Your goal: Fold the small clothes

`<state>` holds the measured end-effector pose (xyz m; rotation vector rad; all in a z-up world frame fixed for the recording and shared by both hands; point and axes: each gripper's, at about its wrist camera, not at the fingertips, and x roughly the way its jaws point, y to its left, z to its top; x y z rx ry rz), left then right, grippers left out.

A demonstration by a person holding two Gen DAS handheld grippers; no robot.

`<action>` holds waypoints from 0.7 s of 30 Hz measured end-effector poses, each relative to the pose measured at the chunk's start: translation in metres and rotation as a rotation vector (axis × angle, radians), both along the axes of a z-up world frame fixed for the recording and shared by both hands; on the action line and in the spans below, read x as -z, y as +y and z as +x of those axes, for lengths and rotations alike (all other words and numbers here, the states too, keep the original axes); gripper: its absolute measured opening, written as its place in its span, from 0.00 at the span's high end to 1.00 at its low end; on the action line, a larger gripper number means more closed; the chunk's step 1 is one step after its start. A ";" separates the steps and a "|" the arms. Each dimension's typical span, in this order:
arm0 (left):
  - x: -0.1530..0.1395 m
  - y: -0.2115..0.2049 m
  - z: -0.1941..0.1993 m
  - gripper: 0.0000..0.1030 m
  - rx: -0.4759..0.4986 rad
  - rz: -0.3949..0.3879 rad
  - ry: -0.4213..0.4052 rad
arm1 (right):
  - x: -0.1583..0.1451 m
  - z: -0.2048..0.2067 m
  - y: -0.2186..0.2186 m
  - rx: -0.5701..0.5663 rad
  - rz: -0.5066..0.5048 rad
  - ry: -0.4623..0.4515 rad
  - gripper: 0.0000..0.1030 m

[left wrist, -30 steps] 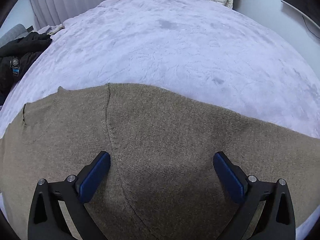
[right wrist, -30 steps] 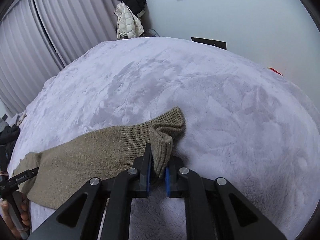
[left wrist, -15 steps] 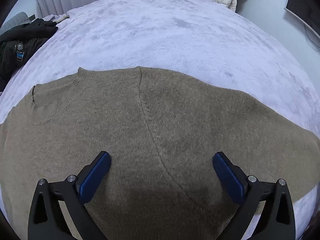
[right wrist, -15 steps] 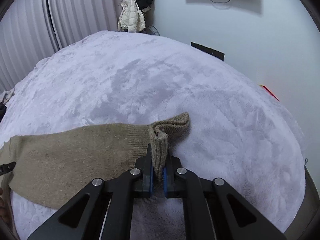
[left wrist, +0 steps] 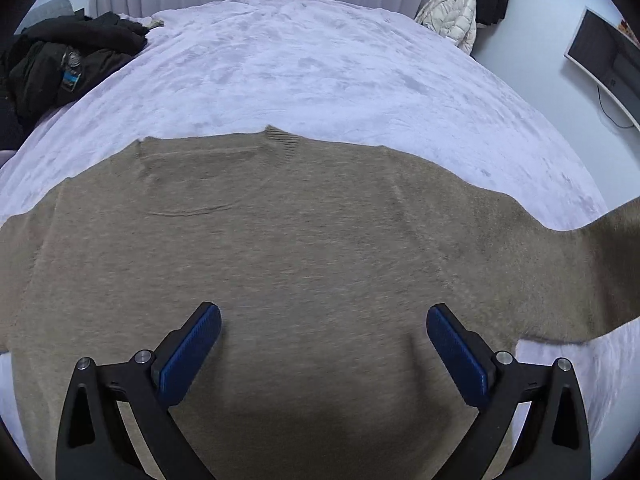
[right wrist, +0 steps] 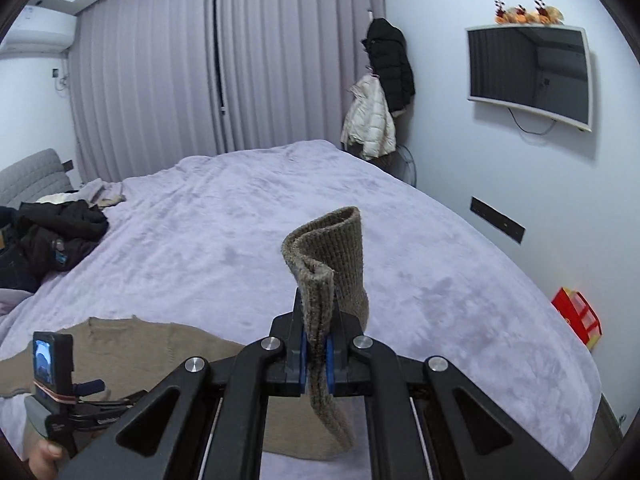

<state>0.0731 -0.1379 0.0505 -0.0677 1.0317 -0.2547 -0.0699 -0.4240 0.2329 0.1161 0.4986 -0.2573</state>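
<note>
- the ribbed sleeve cuff (right wrist: 326, 256) of the tan sweater (left wrist: 304, 248) is being pinched tight by the right gripper (right wrist: 316, 354) and held up off the bed, cuff end curling above the jaws
- the left gripper (left wrist: 324, 340) is being held over the sweater body with its blue pads (left wrist: 190, 354) spread wide, nothing clamped
- the sweater is being laid flat across the near part of the lilac bedspread (left wrist: 320, 68), one sleeve rising off to the right
- further back, a pile of black clothes (left wrist: 64, 64) is being left at the bed's left edge, and jackets (right wrist: 378, 96) are being hung by the curtains (right wrist: 224, 68)
</note>
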 end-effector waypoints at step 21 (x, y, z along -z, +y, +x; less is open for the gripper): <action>0.025 0.325 -0.054 0.00 -0.490 -0.225 -0.014 | 0.114 0.116 0.399 -0.529 -0.139 0.210 0.94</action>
